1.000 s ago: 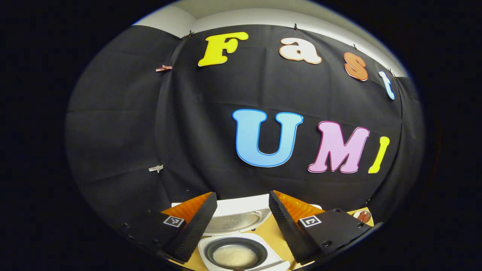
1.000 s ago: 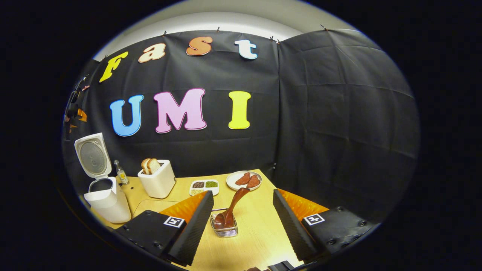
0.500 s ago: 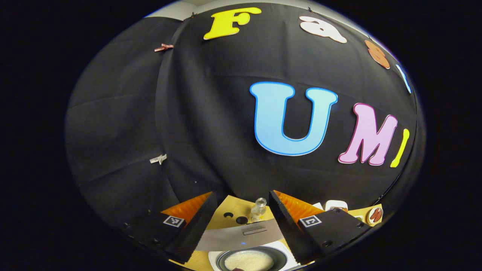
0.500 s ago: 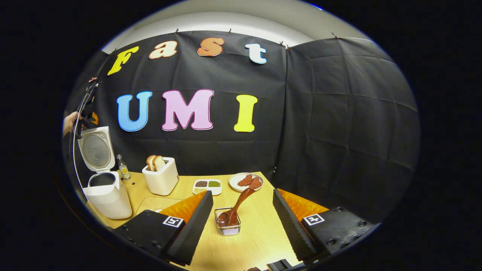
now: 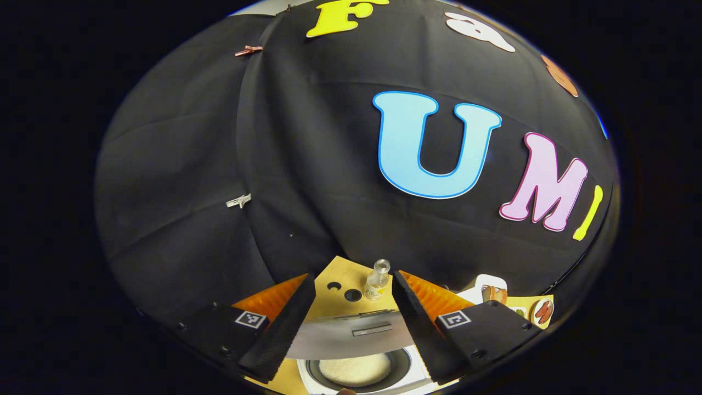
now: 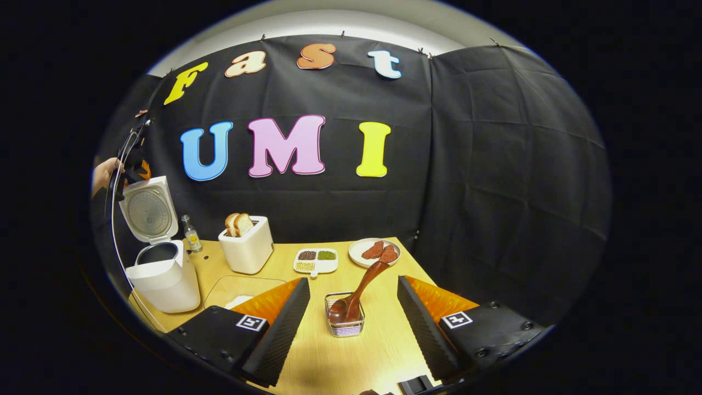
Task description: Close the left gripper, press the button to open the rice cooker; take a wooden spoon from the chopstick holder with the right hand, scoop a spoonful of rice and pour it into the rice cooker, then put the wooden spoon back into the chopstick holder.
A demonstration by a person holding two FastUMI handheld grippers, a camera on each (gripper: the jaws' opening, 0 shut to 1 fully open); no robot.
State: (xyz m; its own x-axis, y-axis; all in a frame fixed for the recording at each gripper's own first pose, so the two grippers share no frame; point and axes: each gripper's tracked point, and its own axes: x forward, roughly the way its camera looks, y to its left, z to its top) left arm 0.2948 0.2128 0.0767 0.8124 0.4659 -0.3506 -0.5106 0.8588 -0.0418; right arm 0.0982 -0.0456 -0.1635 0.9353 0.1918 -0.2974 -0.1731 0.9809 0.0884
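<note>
Both claws stand apart and empty: the left claw hangs over the open rice cooker at frame bottom, the right claw frames the wooden spoon leaning in its chopstick holder on the table.

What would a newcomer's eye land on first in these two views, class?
The white rice cooker at the table's left, lid up. Next, the wooden spoon leaning in its wire holder between the right gripper's open fingers. Behind them stand a toaster with bread and a plate of meat.
</note>
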